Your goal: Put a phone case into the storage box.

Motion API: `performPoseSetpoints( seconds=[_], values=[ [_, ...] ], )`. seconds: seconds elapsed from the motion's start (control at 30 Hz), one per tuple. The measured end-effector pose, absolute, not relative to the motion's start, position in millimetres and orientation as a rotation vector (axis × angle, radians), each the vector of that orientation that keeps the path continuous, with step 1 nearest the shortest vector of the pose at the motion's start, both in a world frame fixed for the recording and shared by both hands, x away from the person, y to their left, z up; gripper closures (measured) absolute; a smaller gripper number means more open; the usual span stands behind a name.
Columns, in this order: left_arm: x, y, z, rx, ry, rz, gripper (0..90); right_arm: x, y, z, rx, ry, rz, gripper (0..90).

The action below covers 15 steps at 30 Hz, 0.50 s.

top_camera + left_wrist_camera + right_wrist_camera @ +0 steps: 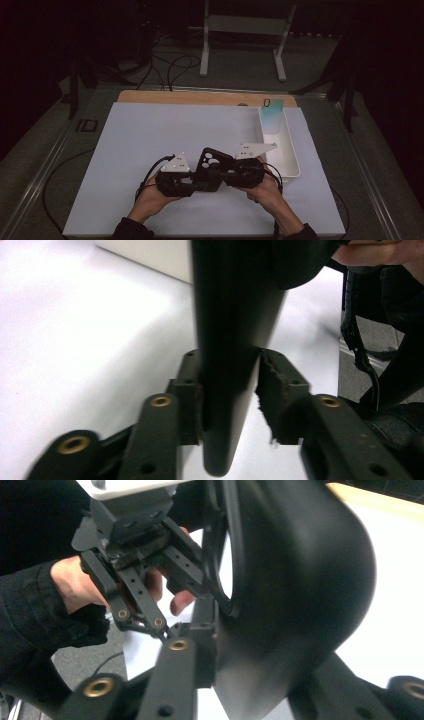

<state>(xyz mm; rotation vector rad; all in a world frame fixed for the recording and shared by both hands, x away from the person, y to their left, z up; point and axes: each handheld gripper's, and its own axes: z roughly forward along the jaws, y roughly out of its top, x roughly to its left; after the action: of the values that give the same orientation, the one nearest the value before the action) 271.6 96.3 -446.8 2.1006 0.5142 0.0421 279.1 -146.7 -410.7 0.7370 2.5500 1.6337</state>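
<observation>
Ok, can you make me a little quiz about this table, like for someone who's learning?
1. True or false: the black flat plastic case with round holes lies inside the long white plastic tray.
2. What stands at the tray's far end? A: a pale blue-green card. B: a red cup. C: a banana.
3. Which tongs have the case between them: the left tongs, the right tongs, or both?

Key: 1 false, the case is outside the tray, over the white sheet. 2 A. 3 both.
</observation>
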Motion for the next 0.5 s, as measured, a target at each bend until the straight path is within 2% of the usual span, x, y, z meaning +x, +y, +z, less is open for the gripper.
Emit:
performPoseSetpoints(
  seconds=[0.17, 0.2, 0.23, 0.3, 0.33, 0.37, 0.4, 0.47, 0.5],
  values=[
    [270.9, 97.3, -446.4, 2.086, 0.486, 0.027, 76.3, 280.3, -147.3, -411.4, 0.75, 2.551, 1.621, 57.8],
    [270.9, 97.3, -446.4, 2.086, 0.486, 0.027, 78.5, 280.3, -147.3, -411.4, 0.75, 2.551, 1.621, 57.8],
    [270.8, 97.2, -446.6, 2.082, 0.48, 0.021, 79.2, 280.5, -146.1, -411.5, 0.755, 2.552, 1.623, 50.7],
    [269.9, 96.1, -446.8, 2.083, 0.47, 0.022, 79.5, 280.4, -145.5, -411.3, 0.754, 2.552, 1.619, 47.7],
    [269.0, 94.9, -446.9, 2.085, 0.466, 0.03, 79.6, 280.6, -143.7, -411.5, 0.757, 2.547, 1.61, 41.1],
    [269.0, 94.9, -446.9, 2.085, 0.466, 0.03, 79.7, 280.6, -143.7, -411.5, 0.757, 2.547, 1.61, 41.1],
    [268.6, 94.7, -446.7, 2.089, 0.47, 0.042, 79.8, 280.2, -141.8, -411.6, 0.772, 2.535, 1.566, 33.3],
    [268.7, 95.6, -446.3, 2.089, 0.474, 0.048, 79.9, 280.3, -140.8, -412.4, 0.794, 2.529, 1.543, 27.8],
    [268.7, 95.6, -446.3, 2.089, 0.474, 0.048, 80.0, 280.3, -140.8, -412.4, 0.794, 2.529, 1.543, 27.8]
  ],
)
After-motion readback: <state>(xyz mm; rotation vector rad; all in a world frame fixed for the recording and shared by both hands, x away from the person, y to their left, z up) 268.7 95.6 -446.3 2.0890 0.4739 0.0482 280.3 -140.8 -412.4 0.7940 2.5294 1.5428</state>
